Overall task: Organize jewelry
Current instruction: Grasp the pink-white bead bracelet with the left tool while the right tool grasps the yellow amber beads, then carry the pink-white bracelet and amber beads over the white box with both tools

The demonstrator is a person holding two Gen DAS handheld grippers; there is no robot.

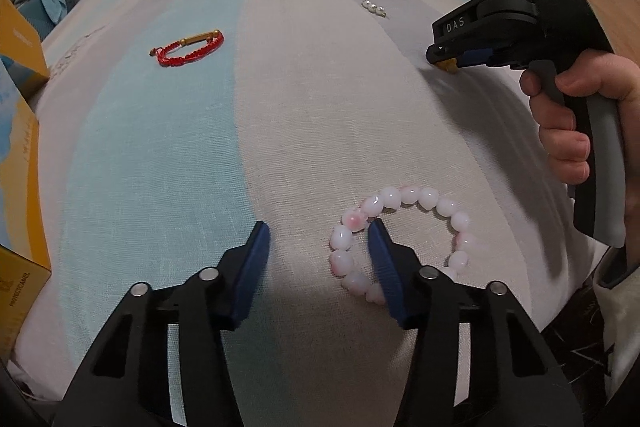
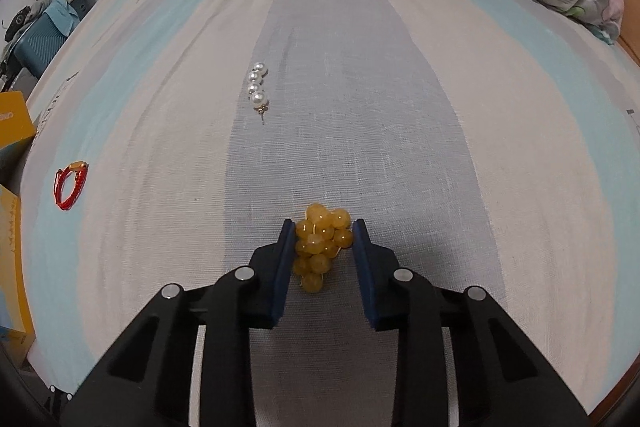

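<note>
Four pieces of jewelry lie on the striped bedsheet [image 2: 400, 107]; each gripper is at one of them. The right gripper [image 2: 319, 227] is low on the sheet with its jaws around the bunched yellow bead bracelet [image 2: 320, 247]; the blue pads [image 2: 285, 259] touch or nearly touch the beads on both sides, though whether they press yet I cannot tell; the left wrist view shows only the tool's side, with a yellow glint at its tip. The left gripper [image 1: 318, 231] is spread wide; its right finger sits over the ring of the pink bead bracelet [image 1: 400, 239], its left finger on bare cloth, gripping nothing.

Handling, as a judgement: both bead bracelets look light, hard and glossy, strung loosely, so beads will likely roll and slide under the pads; the yellow one is best pinched across the middle of the heap, where several beads are caught at once; the pink one is best taken across one side of its loop, one finger inside the ring and one outside; either will hang limp when lifted.

Farther off lie a red cord bracelet [image 1: 188, 47] with a gold bar, soft and easy to pinch, and a short pearl string [image 2: 258, 87] with a thin pin, small and slippery.

Writing: "DAS" shows on the right tool's body [image 1: 455, 25]; the yellow boxes [image 1: 20, 187] at the left edge carry print reading roughly "PROTECTCAMEL"; the rest is too blurred.
</note>
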